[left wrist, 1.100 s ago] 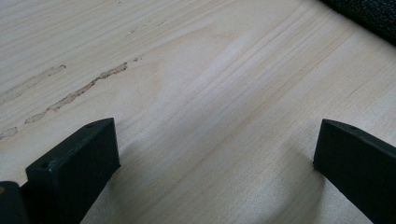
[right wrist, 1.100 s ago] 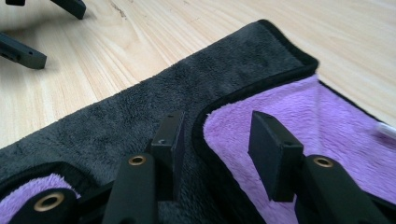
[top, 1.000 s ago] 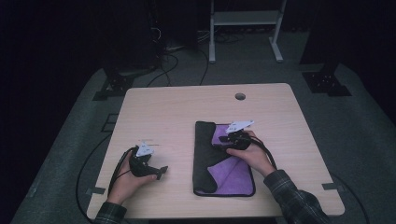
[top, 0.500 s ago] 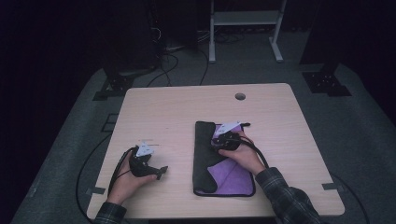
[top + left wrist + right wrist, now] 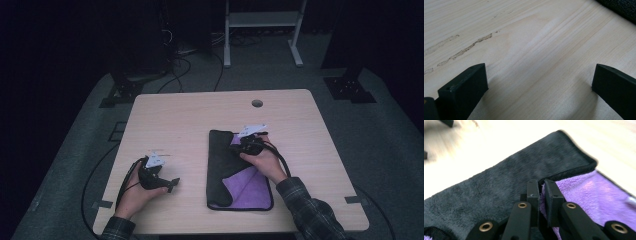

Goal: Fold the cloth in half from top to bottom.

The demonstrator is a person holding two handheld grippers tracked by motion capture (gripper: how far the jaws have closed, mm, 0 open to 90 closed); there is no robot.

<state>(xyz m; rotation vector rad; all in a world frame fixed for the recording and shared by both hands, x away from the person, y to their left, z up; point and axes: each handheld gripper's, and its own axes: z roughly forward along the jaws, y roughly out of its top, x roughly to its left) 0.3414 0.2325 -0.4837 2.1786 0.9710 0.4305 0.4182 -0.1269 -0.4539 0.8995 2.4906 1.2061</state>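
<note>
On the wooden table, right of centre, lies a folded cloth, black outside and purple inside, its long axis running from the person's edge toward the far edge. At its far end, the right gripper has just been closing and now pinches the black hem where the purple layer begins. Over bare wood to the left, the left gripper rests with jaws spread wide, nothing between them.
</note>
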